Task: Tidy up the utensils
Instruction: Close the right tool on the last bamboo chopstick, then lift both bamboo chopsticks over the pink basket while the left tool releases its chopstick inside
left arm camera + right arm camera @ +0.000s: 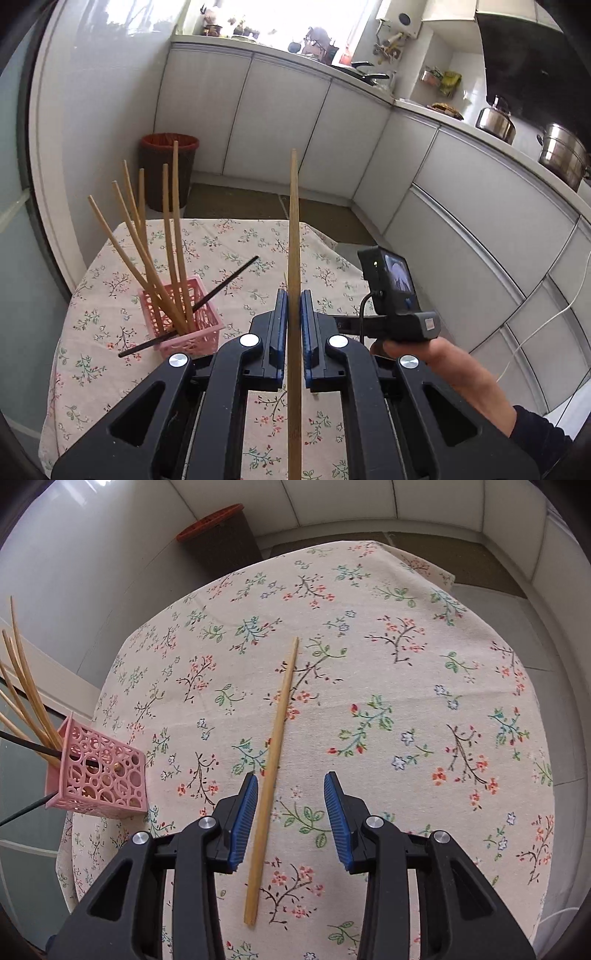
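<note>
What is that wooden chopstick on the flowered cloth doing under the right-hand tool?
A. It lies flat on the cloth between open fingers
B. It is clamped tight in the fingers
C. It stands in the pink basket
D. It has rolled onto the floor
A: the wooden chopstick lies flat on the tablecloth, and the right gripper has its blue fingers standing apart on either side, not pressing it.

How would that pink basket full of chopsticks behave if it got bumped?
The pink basket looks like thin, perforated plastic, so probably light. The wooden chopsticks stand far above its rim and lean to one side, so it likely tips or slides easily on the tablecloth.
</note>
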The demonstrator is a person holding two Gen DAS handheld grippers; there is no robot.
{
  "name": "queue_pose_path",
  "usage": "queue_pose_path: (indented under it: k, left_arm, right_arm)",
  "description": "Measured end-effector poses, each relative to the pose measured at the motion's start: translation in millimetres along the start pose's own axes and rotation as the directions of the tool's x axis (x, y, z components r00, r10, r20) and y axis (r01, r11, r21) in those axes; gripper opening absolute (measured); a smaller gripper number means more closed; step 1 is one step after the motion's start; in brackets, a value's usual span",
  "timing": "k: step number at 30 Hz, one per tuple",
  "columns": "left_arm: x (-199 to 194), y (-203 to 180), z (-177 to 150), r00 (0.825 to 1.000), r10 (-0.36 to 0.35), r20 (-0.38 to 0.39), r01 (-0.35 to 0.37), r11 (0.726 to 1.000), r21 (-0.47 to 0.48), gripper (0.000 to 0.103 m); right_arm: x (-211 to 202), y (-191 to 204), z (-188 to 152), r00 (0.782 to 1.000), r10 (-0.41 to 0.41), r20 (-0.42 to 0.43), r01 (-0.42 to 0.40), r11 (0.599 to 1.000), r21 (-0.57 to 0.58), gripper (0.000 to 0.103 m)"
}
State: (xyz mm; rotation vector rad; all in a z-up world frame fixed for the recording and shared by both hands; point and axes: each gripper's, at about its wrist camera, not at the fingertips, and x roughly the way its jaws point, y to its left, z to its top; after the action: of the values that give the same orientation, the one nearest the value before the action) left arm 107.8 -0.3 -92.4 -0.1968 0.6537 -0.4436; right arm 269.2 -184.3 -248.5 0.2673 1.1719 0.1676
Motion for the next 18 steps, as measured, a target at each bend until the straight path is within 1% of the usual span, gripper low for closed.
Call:
queue_pose_path:
  k: [2, 5, 8, 10, 12, 13, 14, 15, 18]
  left_arm:
    - [-6.8, 9.3, 4.1, 1.0, -0.015, 0.028, 0.016, 0.999, -0.035, 0.006]
    - [-22.7, 17.2, 8.6, 0.998, -0.011, 0.067, 0.013, 0.999, -0.036, 0.006]
    - [-26.0, 31.5, 12.3, 0.997, -0.01, 0.08, 0.015, 0.998, -0.066, 0.006]
    - [-27.7, 39.0, 13.9, 0.996, -0.012, 0.091, 0.02, 0.995, -0.093, 0.006]
    - [-29.8, 45.8, 15.7, 0.994, -0.013, 0.104, 0.024, 0.994, -0.109, 0.006]
    - [-31.3, 48.1, 16.6, 0.993, -0.013, 0.114, 0.026, 0.993, -0.115, 0.006]
    - [-32.9, 50.4, 17.7, 0.992, -0.013, 0.123, 0.028, 0.992, -0.12, 0.006]
    - [-33.8, 50.7, 19.3, 0.991, -0.015, 0.132, 0.031, 0.992, -0.124, 0.006]
    - [-38.4, 55.3, 21.3, 0.988, -0.015, 0.155, 0.035, 0.991, -0.129, 0.006]
  right_arm:
    - [9.1, 7.7, 2.3, 1.0, -0.024, -0.014, 0.023, 0.999, -0.023, 0.034]
    - [19.7, 15.9, 6.3, 0.998, -0.064, -0.02, 0.063, 0.996, -0.055, 0.032]
    - [28.1, 22.1, 10.2, 0.997, -0.077, -0.022, 0.076, 0.995, -0.069, 0.027]
    - [32.4, 26.1, 10.8, 0.995, -0.102, -0.019, 0.1, 0.991, -0.084, 0.026]
    - [34.0, 28.7, 11.2, 0.992, -0.123, -0.014, 0.122, 0.988, -0.092, 0.021]
    - [33.8, 29.2, 10.9, 0.993, -0.121, -0.014, 0.119, 0.989, -0.09, 0.019]
    - [34.4, 29.8, 11.2, 0.993, -0.113, -0.017, 0.111, 0.99, -0.09, 0.013]
    - [35.0, 30.9, 10.9, 0.994, -0.109, -0.02, 0.106, 0.99, -0.094, 0.01]
    - [33.0, 34.4, 9.3, 0.995, -0.1, -0.016, 0.098, 0.99, -0.106, 0.008]
